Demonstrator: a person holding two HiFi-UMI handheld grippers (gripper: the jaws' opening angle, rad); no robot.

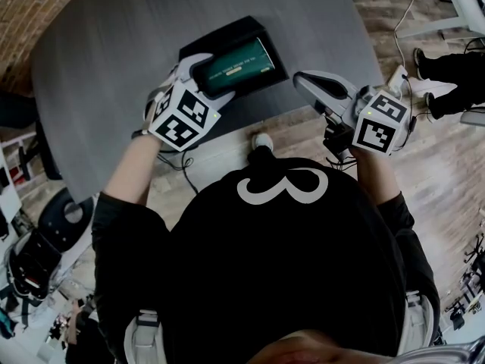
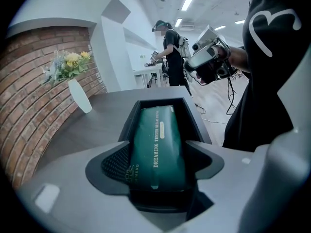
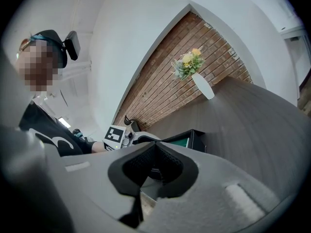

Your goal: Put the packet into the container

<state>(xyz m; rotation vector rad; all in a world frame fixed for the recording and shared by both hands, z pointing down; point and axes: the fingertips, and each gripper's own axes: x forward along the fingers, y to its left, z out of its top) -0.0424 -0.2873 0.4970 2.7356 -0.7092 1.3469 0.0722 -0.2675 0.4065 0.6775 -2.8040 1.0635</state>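
the left gripper (image 2: 158, 148) is clasping the green packet (image 1: 236, 65) between its jaws, the packet lying inside the black container (image 1: 227, 27) on the grey table (image 1: 114, 67). the right gripper (image 3: 155, 147) is hovering beside the container, clenched and empty.

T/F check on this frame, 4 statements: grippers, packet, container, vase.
1. The green packet sits between the left gripper's jaws. True.
2. The right gripper also grips the packet. False: its jaws are together with nothing between them, and it is off beyond the table's edge.
3. The packet is down in the black container. True.
4. The white vase of flowers stands inside the container. False: it stands on the table, apart from the container, near the brick wall.
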